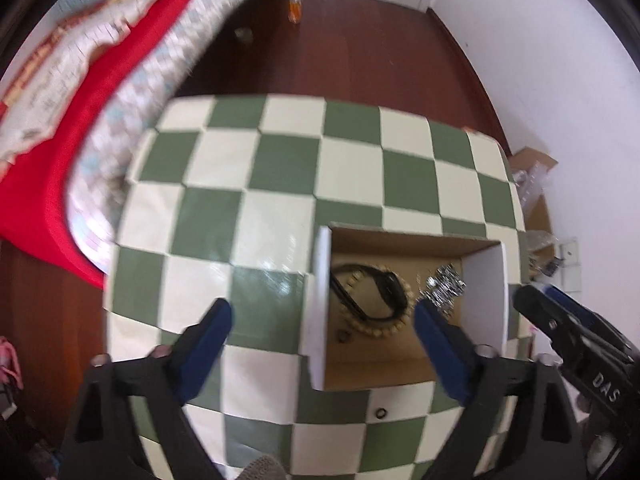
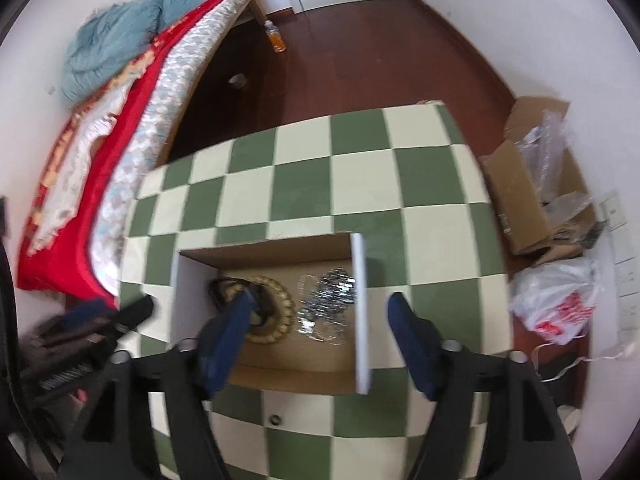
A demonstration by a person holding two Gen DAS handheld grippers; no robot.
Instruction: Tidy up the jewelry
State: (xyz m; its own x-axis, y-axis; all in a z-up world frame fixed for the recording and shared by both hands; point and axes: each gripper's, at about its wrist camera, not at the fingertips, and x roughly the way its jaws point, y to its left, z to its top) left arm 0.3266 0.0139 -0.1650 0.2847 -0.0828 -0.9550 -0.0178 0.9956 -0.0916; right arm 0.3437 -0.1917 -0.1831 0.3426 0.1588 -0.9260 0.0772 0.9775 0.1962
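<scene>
Right tool (image 2: 320, 320) spread above box (image 2: 362, 312); ring (image 2: 275, 419) near.

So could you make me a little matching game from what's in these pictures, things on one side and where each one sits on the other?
Things:
1. beaded bracelet
2. silver jewelry
3. small ring
4. orange bottle

Places:
A. on the floor by the bed
B. on the checkered cloth, outside the box
C. left part of the box
D. right part of the box

Pairs: 1-C, 2-D, 3-B, 4-A
</scene>
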